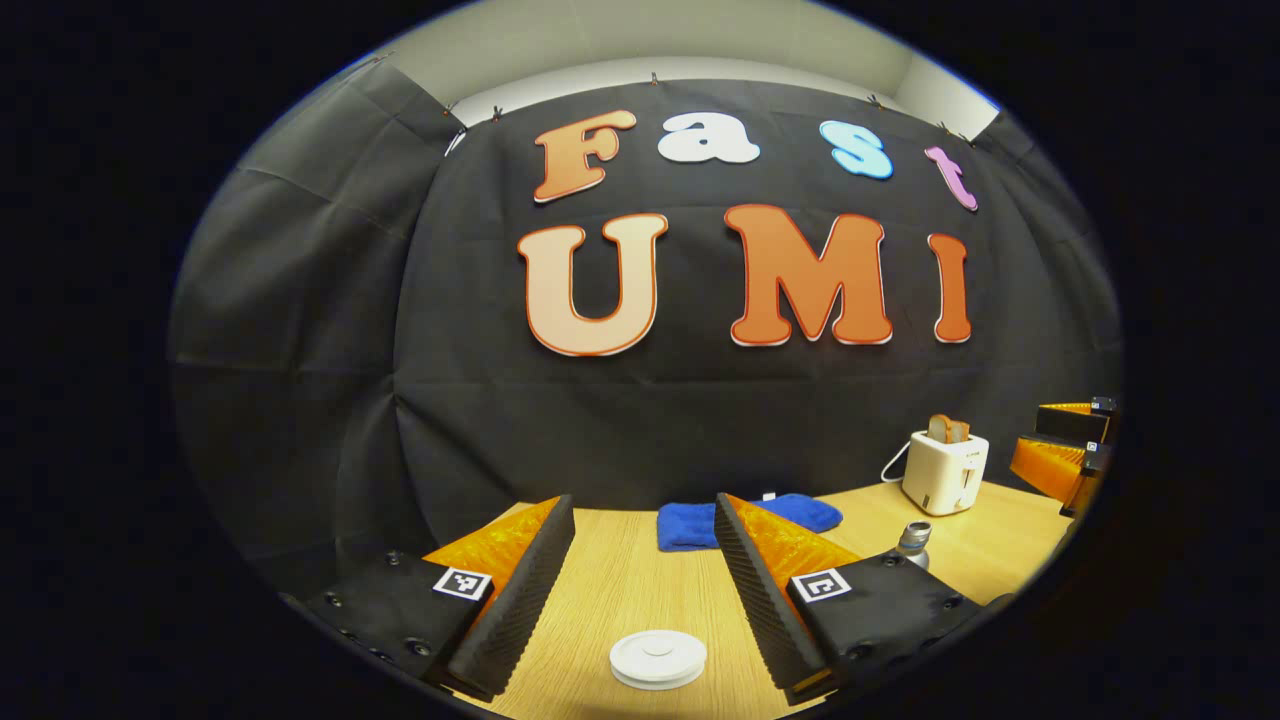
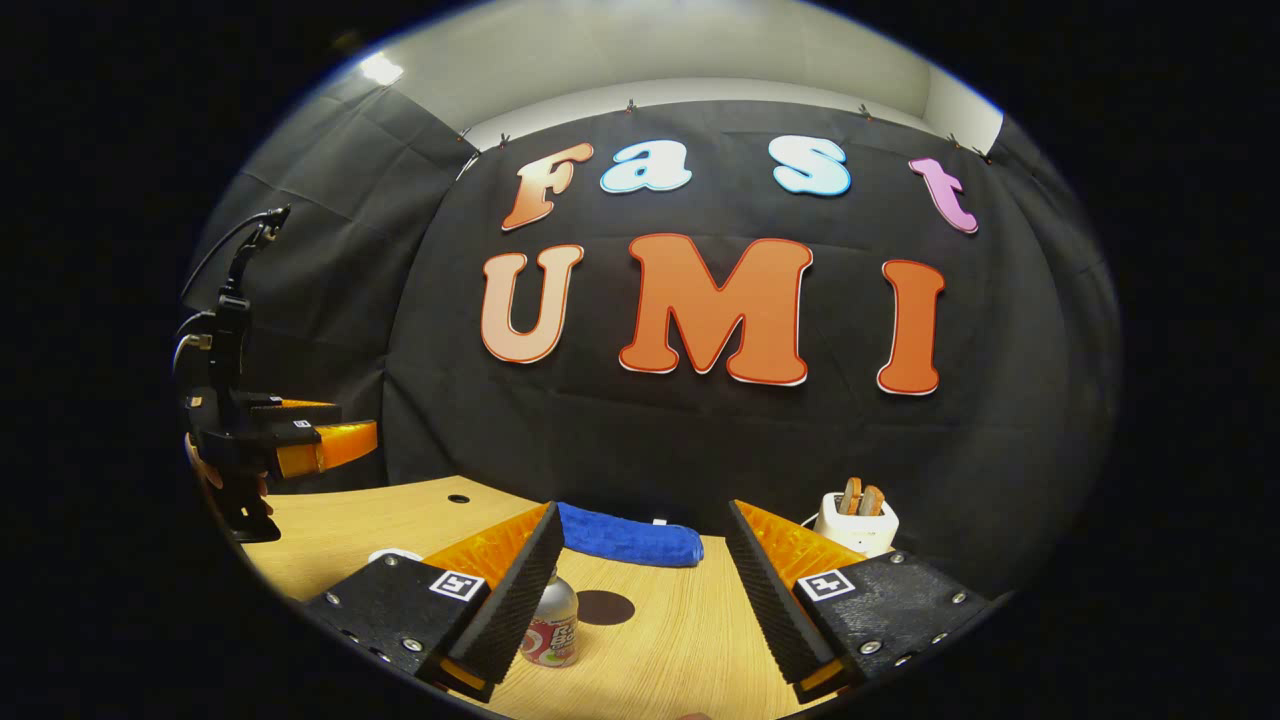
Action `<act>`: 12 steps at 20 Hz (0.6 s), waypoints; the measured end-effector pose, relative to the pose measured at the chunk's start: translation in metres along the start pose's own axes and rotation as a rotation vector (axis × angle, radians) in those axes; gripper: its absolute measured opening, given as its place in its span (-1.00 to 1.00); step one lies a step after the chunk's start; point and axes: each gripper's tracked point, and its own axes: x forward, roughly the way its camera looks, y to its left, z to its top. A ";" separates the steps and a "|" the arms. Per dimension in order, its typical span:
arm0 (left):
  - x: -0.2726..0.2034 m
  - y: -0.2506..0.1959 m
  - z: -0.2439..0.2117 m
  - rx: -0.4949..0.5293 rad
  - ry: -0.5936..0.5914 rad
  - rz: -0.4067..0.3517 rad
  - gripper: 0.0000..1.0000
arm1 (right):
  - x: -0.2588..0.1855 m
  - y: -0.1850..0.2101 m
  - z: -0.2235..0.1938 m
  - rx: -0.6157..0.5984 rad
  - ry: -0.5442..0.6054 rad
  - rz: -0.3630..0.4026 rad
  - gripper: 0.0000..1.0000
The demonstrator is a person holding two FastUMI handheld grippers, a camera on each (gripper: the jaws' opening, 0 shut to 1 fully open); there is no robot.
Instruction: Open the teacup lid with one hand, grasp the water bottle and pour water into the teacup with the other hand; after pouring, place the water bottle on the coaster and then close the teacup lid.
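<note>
Overhead, both grippers hang spread and empty, left gripper (image 1: pixel 645 590) above the white teacup lid (image 1: pixel 658 658), right gripper (image 2: pixel 640 600) beside the water bottle (image 2: pixel 549 625), which looks easily toppled by a careless finger near the dark coaster (image 2: pixel 605 607).

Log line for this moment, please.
left gripper: open, above teacup lid | right gripper: open, near water bottle | coaster: bare | lid on

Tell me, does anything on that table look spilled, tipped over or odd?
Nothing stands out. The bottle stands upright beside the dark coaster, the white lid sits flat, the blue cloth lies at the back, and the toaster holds its toast. No spill shows on the table.
</note>
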 end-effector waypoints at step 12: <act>0.011 -0.017 -0.095 0.053 0.180 -0.077 0.88 | 0.012 0.033 -0.064 0.018 0.130 0.084 0.96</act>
